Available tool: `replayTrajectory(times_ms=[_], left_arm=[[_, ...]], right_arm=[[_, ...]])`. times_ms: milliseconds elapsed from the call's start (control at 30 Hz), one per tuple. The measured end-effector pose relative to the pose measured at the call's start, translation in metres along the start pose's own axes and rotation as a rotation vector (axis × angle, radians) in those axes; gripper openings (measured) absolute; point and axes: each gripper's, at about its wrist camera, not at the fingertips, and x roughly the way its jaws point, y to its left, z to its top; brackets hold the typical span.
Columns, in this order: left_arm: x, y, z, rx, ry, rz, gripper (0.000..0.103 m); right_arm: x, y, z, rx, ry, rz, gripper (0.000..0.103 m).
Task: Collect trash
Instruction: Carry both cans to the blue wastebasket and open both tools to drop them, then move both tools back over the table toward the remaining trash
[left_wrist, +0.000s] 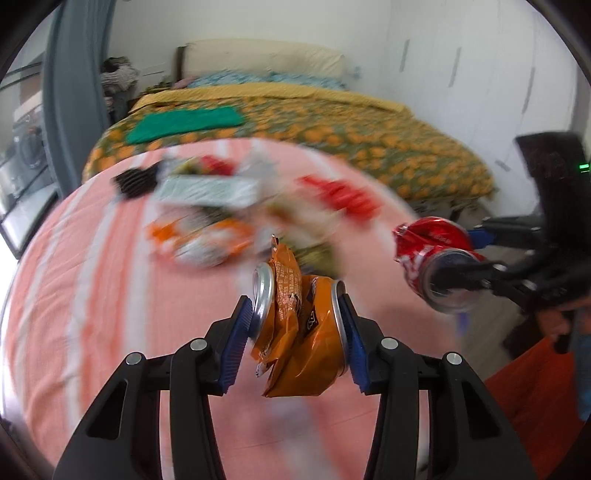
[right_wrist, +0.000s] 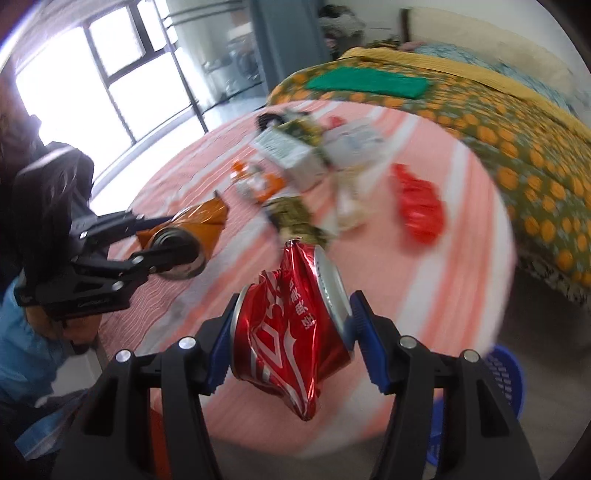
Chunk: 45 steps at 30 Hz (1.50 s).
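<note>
With my left gripper (left_wrist: 295, 325) clamped on the crushed orange aluminium can (left_wrist: 295, 332) and my right gripper (right_wrist: 291, 332) on the crumpled red aluminium can (right_wrist: 291, 332), both part-open jaws must grip firmly until a bin lies below them.

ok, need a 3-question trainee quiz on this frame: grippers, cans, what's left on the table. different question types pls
1. True or false: the left gripper is empty.
2. The right gripper holds: A) a green cloth B) a crushed red can C) a carton
3. Fill in: the remaining wrappers lie on a round table with a pink striped ____.

Key
1. False: it is clamped on a crushed orange can.
2. B
3. cloth
</note>
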Motion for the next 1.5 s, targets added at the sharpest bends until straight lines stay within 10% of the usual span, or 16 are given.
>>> replayTrajectory(times_ms=[433,833,967,1500], left_arm=[[0.099,-0.214,0.047,0.097,0.130,-0.272,0.050],[0.225,-0.285,0.031,0.109,0.277,-0.246,0.056],[0.253,-0.290,0.031,0.087,0.292,-0.203,0.075],[0.109,-0.240,0.033,0.088,0.058,-0.185,0.089]], right_arm=[[-0.065,-0.208,-0.079,0.380,-0.014,-0.311,0.058],[-0.060,-0.304,-0.135,0.624,-0.052,-0.289,0.060],[-0.060,-0.321,-0.140,0.702,-0.100,-0.252,0.082],[-0.133,-0.246,-0.104,0.503,-0.370,-0.484,0.087]])
